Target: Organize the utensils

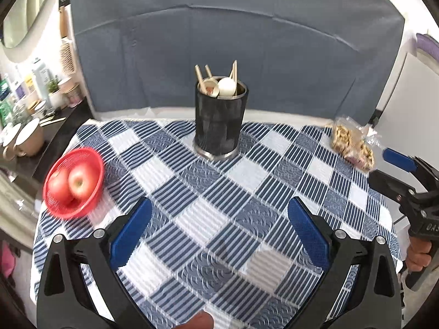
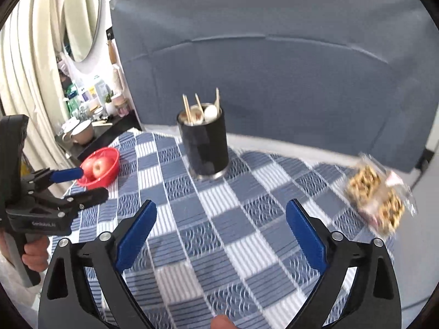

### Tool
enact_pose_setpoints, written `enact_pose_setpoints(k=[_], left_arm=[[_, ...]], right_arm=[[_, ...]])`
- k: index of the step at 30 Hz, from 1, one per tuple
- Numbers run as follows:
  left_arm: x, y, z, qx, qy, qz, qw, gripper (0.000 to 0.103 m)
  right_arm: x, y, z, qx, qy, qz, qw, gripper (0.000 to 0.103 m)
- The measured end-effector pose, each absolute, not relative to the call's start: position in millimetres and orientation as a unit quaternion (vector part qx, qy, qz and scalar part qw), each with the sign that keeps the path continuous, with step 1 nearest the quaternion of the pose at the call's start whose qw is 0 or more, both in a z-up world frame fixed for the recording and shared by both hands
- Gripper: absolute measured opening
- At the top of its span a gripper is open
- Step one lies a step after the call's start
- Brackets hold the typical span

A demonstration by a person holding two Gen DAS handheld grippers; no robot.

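Note:
A black utensil cup (image 1: 219,126) with a metal rim stands upright near the far edge of the checked tablecloth (image 1: 219,219). It holds several wooden chopsticks (image 1: 199,78) and two spoons, one white (image 1: 227,86) and one wooden. The same cup (image 2: 204,145) shows in the right wrist view. My left gripper (image 1: 219,219) hangs open over the cloth, well short of the cup, nothing between its blue pads (image 1: 131,233). My right gripper (image 2: 221,222) is open too and empty, also short of the cup. Each gripper shows at the edge of the other's view, hand-held.
A red basket (image 1: 74,183) with two apples sits at the table's left edge. A clear bag of snacks (image 1: 351,142) lies at the far right. A blue sofa back (image 1: 233,41) rises behind the table. A dark side shelf with cups (image 1: 27,137) and bottles stands to the left.

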State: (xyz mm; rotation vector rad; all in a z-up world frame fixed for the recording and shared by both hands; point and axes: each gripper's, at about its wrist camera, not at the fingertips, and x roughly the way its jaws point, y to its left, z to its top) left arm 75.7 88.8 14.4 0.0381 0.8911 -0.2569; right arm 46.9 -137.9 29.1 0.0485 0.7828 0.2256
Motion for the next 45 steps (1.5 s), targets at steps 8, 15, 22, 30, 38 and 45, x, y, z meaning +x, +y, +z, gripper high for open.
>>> enact_pose_setpoints(k=[8, 15, 22, 30, 38, 45], left_arm=[[32.7, 83.5, 17.9, 0.041, 0.454, -0.086, 0.886, 0.097], [11.3, 79.0, 23.2, 0.027, 0.465, -0.07, 0.882, 0.097], [0.1, 69.0, 28.3, 0.035, 0.454, -0.059, 0.888, 0.097], [-2.7, 63.2, 25.6, 0.038, 0.459, -0.065, 0.885, 0.097], [-3.8, 64.0, 20.9, 0.039, 0.471, -0.075, 0.878, 0.097], [-3.6, 67.8, 20.5, 0.037, 0.472, -0.073, 0.878, 0.097]], right_arm=[[2.8, -147.8, 26.1, 0.029, 0.396, 0.081, 0.914, 0.093], [-11.2, -146.9, 24.5, 0.027, 0.418, 0.087, 0.904, 0.093], [-18.5, -146.9, 20.6, 0.023, 0.425, 0.086, 0.901, 0.093], [-20.1, -144.4, 21.7, 0.018, 0.424, 0.099, 0.9, 0.094], [-21.0, -142.9, 21.2, 0.022, 0.425, 0.099, 0.9, 0.094], [-21.9, -140.0, 22.9, 0.018, 0.421, 0.096, 0.902, 0.094]])
